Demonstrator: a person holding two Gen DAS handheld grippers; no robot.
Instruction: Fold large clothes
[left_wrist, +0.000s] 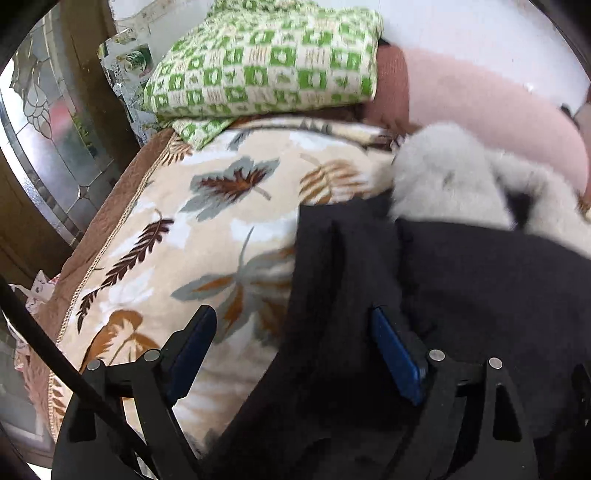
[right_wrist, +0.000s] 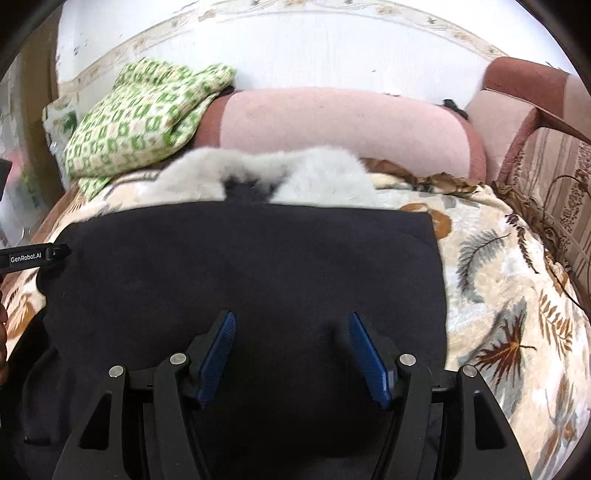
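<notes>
A large black garment (right_wrist: 251, 266) with a grey fur collar (right_wrist: 317, 177) lies spread flat on a leaf-patterned blanket (right_wrist: 509, 295) over a sofa. It also shows in the left wrist view (left_wrist: 461, 295), with the fur collar (left_wrist: 450, 177) at its far end. My left gripper (left_wrist: 295, 321) is open over the garment's left edge, holding nothing. Part of the left gripper (right_wrist: 33, 254) shows at the garment's left side in the right wrist view. My right gripper (right_wrist: 290, 321) is open just above the middle of the garment, empty.
A green and white checked cloth (left_wrist: 266, 62) is piled at the sofa's far left, also in the right wrist view (right_wrist: 140, 122). A pink backrest cushion (right_wrist: 332, 125) runs behind the blanket. A patterned armrest (right_wrist: 554, 177) is at right. A glass cabinet (left_wrist: 55, 147) stands left.
</notes>
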